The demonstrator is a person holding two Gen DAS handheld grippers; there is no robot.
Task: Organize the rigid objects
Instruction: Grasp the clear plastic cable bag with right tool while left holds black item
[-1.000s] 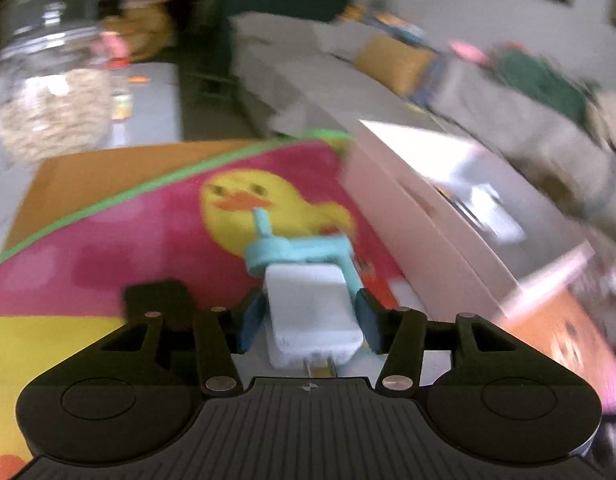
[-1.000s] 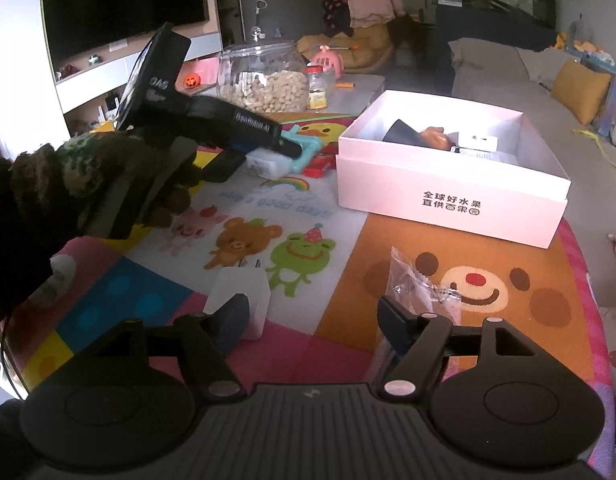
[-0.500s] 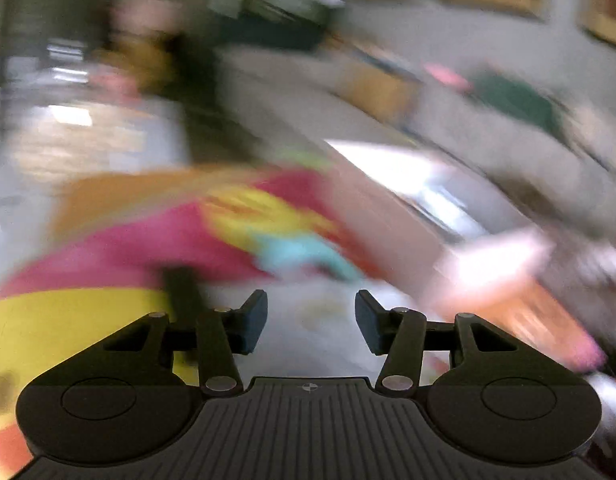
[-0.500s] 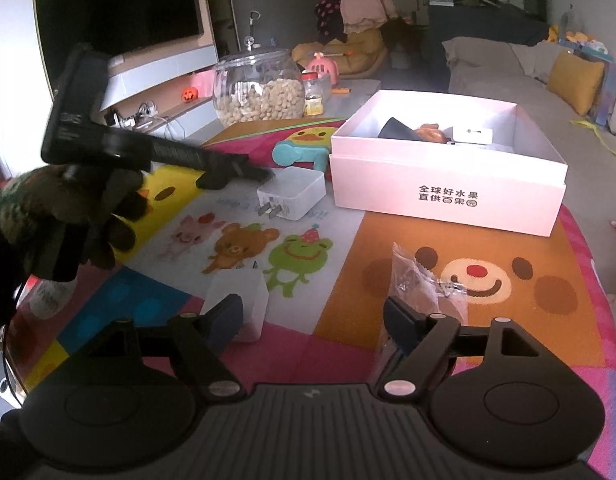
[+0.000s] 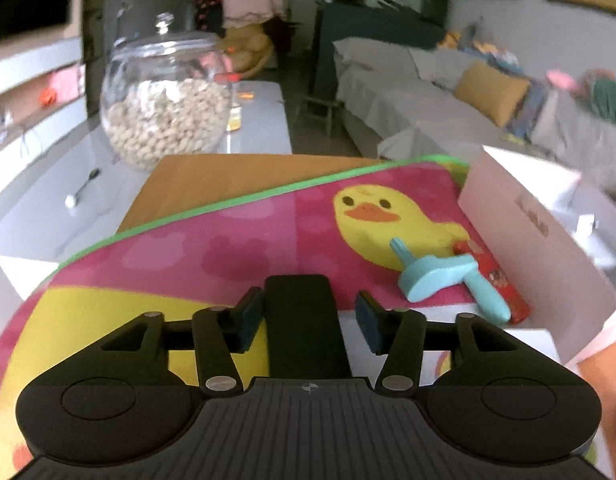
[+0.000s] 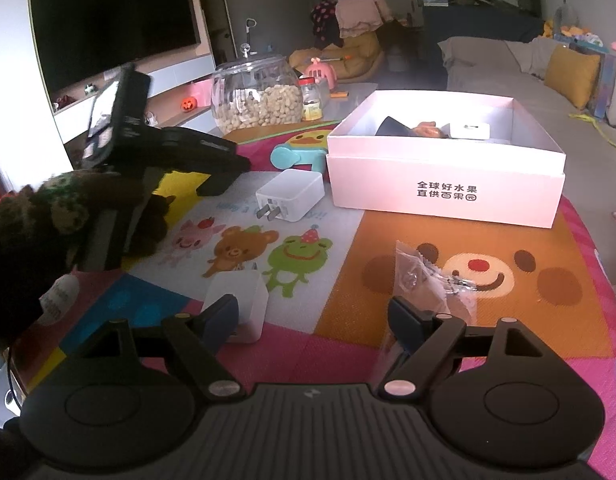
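left gripper (image 5: 308,316): released; its jaws have just been opening, and only a black block (image 5: 304,320) lies between them, ungripped.
right gripper (image 6: 311,320): released, jaws just been opening, nothing between.
box (image 6: 447,196): already holds a few things (a small white piece, something dark).
left out: plug (image 6: 290,196) on the mat beside the box, white cube (image 6: 238,304) by my right gripper, plastic bag (image 6: 423,276), blue toy (image 5: 451,280).
progress: i'd say early, most remains.

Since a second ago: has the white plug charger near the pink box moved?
Yes. The white charger was up between the left gripper's fingers; now it lies on the mat, left of the pink box. The gripper's jaws have just opened, empty.
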